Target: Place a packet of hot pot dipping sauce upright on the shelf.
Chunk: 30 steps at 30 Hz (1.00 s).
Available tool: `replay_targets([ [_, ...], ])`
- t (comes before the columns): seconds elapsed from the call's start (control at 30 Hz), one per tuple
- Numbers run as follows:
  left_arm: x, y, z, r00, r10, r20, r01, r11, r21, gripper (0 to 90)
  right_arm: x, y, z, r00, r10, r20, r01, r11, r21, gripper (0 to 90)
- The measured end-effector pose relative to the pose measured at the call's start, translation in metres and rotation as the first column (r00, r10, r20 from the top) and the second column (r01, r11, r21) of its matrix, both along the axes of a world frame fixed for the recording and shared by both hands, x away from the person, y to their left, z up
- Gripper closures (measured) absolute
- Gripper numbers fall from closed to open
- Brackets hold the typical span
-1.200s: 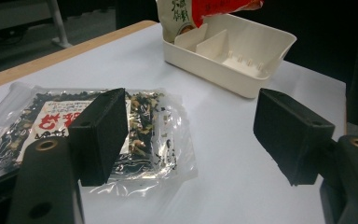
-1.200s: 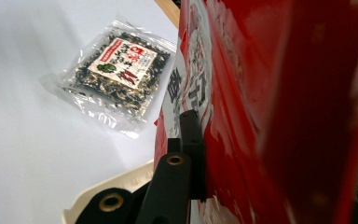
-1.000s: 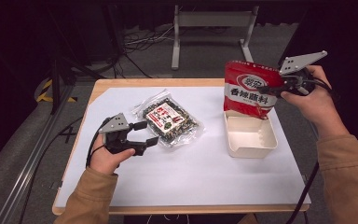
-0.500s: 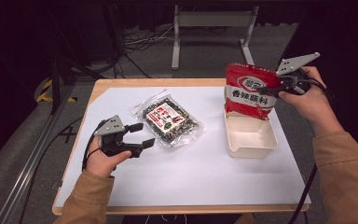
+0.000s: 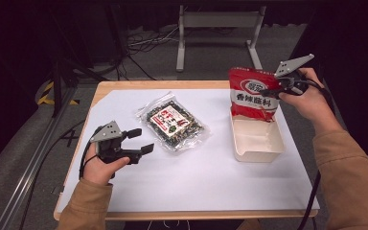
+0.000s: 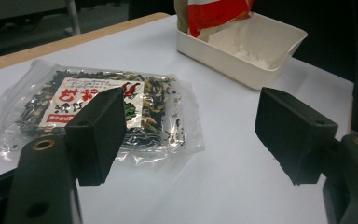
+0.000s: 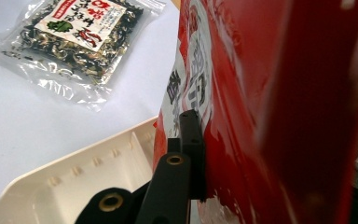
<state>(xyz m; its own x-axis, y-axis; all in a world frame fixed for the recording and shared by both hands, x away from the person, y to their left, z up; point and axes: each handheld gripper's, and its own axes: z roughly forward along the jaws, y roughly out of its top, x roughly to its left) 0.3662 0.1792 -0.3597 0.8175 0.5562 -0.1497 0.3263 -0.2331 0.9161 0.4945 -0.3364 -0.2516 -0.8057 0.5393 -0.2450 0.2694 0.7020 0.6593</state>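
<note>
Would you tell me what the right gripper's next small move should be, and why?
Probably lower the red bag a little further into the tray, then open. The right gripper is shut on the bag's edge, holding it upright with its bottom at the tray's far end, seemingly not yet settled.

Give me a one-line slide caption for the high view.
Right gripper holds a red snack bag upright over the white tray; open left gripper waits beside a clear packet.

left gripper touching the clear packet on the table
Apart. The high view shows bare white table between the open left gripper and the clear packet.
</note>
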Motion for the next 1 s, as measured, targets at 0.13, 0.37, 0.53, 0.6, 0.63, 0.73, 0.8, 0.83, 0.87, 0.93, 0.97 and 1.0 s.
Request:
replay_targets([
  [0.13, 0.000, 0.002, 0.000, 1.0000, 0.005, 0.000, -0.005, 1.0000, 0.001, 25.7, 0.007, 0.002, -0.004, 0.9999, -0.014, 0.002, 0.014, 0.9999, -0.007, 89.3],
  [0.37, 0.001, 0.002, -0.002, 1.0000, 0.002, -0.009, -0.001, 1.0000, 0.005, 26.1, 0.012, 0.005, -0.012, 0.9991, -0.038, 0.021, 0.039, 0.9992, -0.011, 88.8],
  [0.53, 0.002, 0.000, -0.003, 0.9998, -0.002, -0.022, 0.002, 1.0000, 0.001, 26.1, 0.012, 0.004, -0.018, 0.9991, -0.037, 0.021, 0.037, 0.9993, 0.004, 87.5],
  [0.6, 0.003, 0.000, -0.004, 0.9999, -0.005, -0.015, 0.005, 1.0000, 0.008, 26.1, 0.011, 0.002, -0.018, 0.9986, -0.049, 0.023, 0.048, 0.9988, 0.011, 86.8],
  [0.63, 0.003, 0.000, -0.004, 0.9999, -0.005, -0.014, 0.005, 1.0000, 0.008, 26.1, 0.011, 0.001, -0.019, 0.9985, -0.050, 0.021, 0.050, 0.9987, 0.014, 85.9],
  [0.73, 0.004, -0.002, -0.004, 0.9997, -0.008, -0.025, 0.008, 1.0000, 0.000, 26.1, 0.010, -0.004, -0.021, 0.9973, -0.073, 0.007, 0.073, 0.9971, 0.020, 84.3],
  [0.8, 0.004, -0.002, -0.004, 0.9996, -0.009, -0.027, 0.009, 1.0000, 0.000, 26.1, 0.008, -0.009, -0.024, 0.9965, -0.083, -0.010, 0.083, 0.9958, 0.040, 83.2],
  [0.83, 0.004, -0.003, -0.004, 0.9996, -0.012, -0.025, 0.012, 0.9999, 0.003, 26.1, 0.008, -0.010, -0.026, 0.9960, -0.087, -0.016, 0.088, 0.9950, 0.047, 83.2],
  [0.87, 0.005, -0.003, -0.004, 0.9995, -0.013, -0.027, 0.013, 0.9999, 0.001, 26.1, 0.007, -0.012, -0.028, 0.9954, -0.093, -0.024, 0.094, 0.9943, 0.050, 83.3],
  [0.93, 0.005, -0.004, -0.004, 0.9995, -0.015, -0.026, 0.015, 0.9999, 0.001, 26.0, 0.006, -0.013, -0.032, 0.9941, -0.104, -0.031, 0.105, 0.9933, 0.049, 83.5],
  [0.97, 0.005, -0.004, -0.004, 0.9996, -0.015, -0.023, 0.015, 0.9999, 0.005, 26.0, 0.006, -0.014, -0.034, 0.9932, -0.110, -0.036, 0.112, 0.9926, 0.048, 84.4],
  [1.0, 0.005, -0.004, -0.004, 0.9996, -0.016, -0.025, 0.016, 0.9999, 0.002, 26.0, 0.006, -0.014, -0.035, 0.9926, -0.113, -0.044, 0.115, 0.9924, 0.044, 85.6],
])
